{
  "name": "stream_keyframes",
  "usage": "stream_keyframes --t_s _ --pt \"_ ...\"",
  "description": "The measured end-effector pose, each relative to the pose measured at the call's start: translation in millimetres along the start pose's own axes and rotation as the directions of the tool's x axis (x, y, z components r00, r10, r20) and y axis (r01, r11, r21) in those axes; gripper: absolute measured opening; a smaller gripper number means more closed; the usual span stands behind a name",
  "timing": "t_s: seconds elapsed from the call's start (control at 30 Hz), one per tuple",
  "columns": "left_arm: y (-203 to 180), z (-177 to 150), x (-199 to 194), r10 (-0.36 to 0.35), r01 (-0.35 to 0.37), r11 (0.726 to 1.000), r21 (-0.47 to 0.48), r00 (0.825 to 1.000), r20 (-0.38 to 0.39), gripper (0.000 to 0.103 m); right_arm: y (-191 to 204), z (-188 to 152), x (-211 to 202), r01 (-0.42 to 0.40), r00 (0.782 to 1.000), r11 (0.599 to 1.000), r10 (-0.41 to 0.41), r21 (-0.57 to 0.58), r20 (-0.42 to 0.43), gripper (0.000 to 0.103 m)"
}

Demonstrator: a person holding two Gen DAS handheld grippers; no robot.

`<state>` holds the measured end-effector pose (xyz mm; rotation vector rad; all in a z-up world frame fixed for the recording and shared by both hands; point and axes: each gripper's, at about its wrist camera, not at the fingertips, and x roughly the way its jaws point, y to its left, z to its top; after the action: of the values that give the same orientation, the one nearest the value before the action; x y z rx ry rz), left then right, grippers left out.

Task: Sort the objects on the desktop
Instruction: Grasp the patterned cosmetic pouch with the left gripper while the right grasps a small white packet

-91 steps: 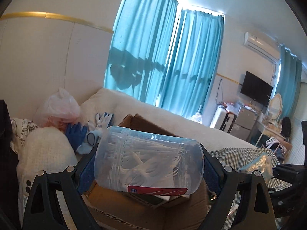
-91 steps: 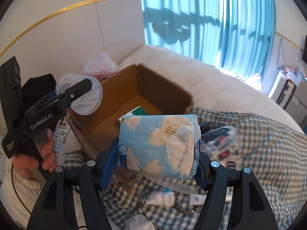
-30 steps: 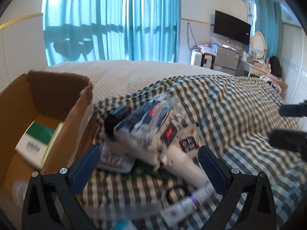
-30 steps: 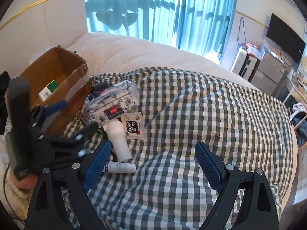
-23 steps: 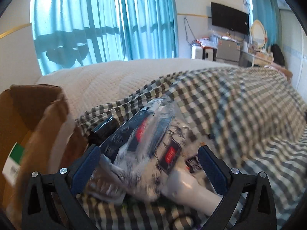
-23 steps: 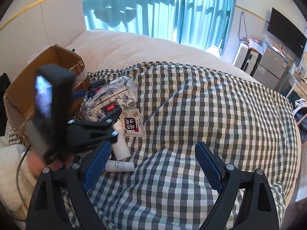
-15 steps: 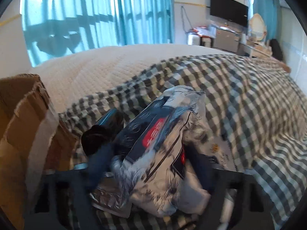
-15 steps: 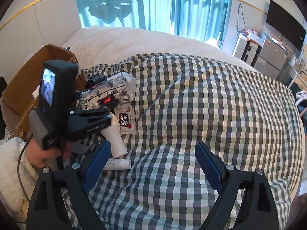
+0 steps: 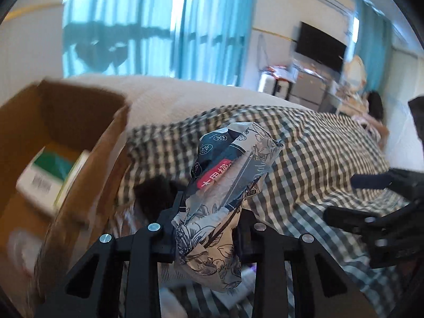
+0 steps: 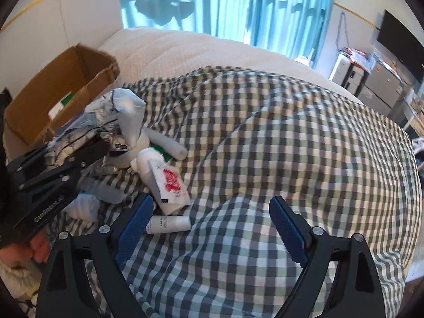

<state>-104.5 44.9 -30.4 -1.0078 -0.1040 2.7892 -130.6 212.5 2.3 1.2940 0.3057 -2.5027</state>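
Note:
My left gripper [image 9: 208, 209] is shut on a black-and-white printed packet [image 9: 225, 185] with a red label and holds it lifted above the checked blanket [image 9: 304, 164]. The open cardboard box [image 9: 87, 164] stands to its left, with a green-and-white box [image 9: 50, 177] inside. My right gripper [image 10: 210, 228] is open and empty above the blanket [image 10: 291, 132]. In the right wrist view the left gripper [image 10: 87, 153] holds the packet [image 10: 116, 114] next to the cardboard box [image 10: 79, 84]. A white sachet with red print [image 10: 164, 185] and a small white tube [image 10: 169, 224] lie just ahead of the right gripper's left finger.
Several white bottles and wrappers [image 10: 159, 143] lie in a pile on the blanket beside the box. A cream bedspread [image 10: 185, 47] lies behind, with turquoise curtains [image 10: 212, 2] beyond. A TV and furniture [image 9: 320, 50] stand at the far right.
My left gripper closed on the printed packet and lifted it off the pile. My right gripper stayed open and moved nearer the sachet and tube.

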Motion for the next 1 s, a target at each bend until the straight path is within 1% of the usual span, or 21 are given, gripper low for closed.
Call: stream_keyframes --t_s 0.1,0.13,0.23,0.27,0.4,0.47,0.53,0.6,0.67,0.73,0.77,0.8,0.87,0.93,1.0 --pt "4 -12 -3 0.108 -0.108 0.993 -0.049 0.994 0.007 0.032 11 -1 9 0.020 0.999 0.999 -0.021 -0.042 -0.038 0.089" --pt "5 -17 -3 0.126 -0.125 0.990 -0.061 0.992 0.003 0.032 15 0 13 0.017 0.999 0.998 -0.020 -0.058 -0.050 0.089" --pt "6 -27 2 0.153 -0.155 0.985 -0.071 0.988 -0.029 0.032 18 3 25 0.001 0.997 0.997 -0.007 -0.071 -0.079 0.089" --pt "8 -29 4 0.156 -0.159 0.984 -0.082 0.987 -0.034 0.032 19 4 29 -0.015 0.996 0.997 0.008 -0.072 -0.087 0.086" --pt "18 -32 8 0.160 -0.164 0.980 -0.115 0.986 -0.050 0.032 26 9 48 -0.068 0.991 0.994 0.058 -0.085 -0.117 0.079" --pt "22 -35 12 0.158 -0.164 0.978 -0.128 0.986 -0.059 0.032 27 13 59 -0.069 0.989 0.995 0.058 -0.076 -0.139 0.064" --pt "25 -37 15 0.161 -0.169 0.977 -0.129 0.984 -0.069 0.032 25 15 71 -0.088 0.983 0.995 0.078 -0.057 -0.165 0.055" --pt "24 -37 19 0.156 -0.165 0.977 -0.133 0.985 -0.074 0.032 22 17 80 -0.089 0.981 0.995 0.081 -0.038 -0.174 0.052" --pt "25 -37 22 0.154 -0.164 0.978 -0.133 0.985 -0.079 0.032 22 20 85 -0.096 0.981 0.995 0.088 -0.034 -0.174 0.045" --pt "25 -38 25 0.151 -0.161 0.978 -0.131 0.985 -0.086 0.032 22 23 89 -0.094 0.982 0.995 0.087 -0.034 -0.171 0.044" --pt "25 -39 25 0.148 -0.158 0.979 -0.131 0.985 -0.087 0.032 22 25 90 -0.092 0.983 0.995 0.085 -0.034 -0.164 0.036" --pt "26 -40 25 0.143 -0.154 0.980 -0.130 0.986 -0.088 0.032 23 26 92 -0.086 0.984 0.996 0.079 -0.036 -0.159 0.032" --pt "27 -39 26 0.139 -0.149 0.981 -0.127 0.987 -0.087 0.032 26 28 99 -0.087 0.983 0.995 0.078 -0.044 -0.169 0.015" --pt "27 -40 24 0.134 -0.144 0.981 -0.127 0.988 -0.082 0.032 28 26 106 -0.088 0.979 0.995 0.077 -0.050 -0.189 0.011" --pt "27 -42 23 0.132 -0.141 0.982 -0.127 0.988 -0.080 0.032 30 24 104 -0.083 0.980 0.995 0.072 -0.055 -0.183 0.009"
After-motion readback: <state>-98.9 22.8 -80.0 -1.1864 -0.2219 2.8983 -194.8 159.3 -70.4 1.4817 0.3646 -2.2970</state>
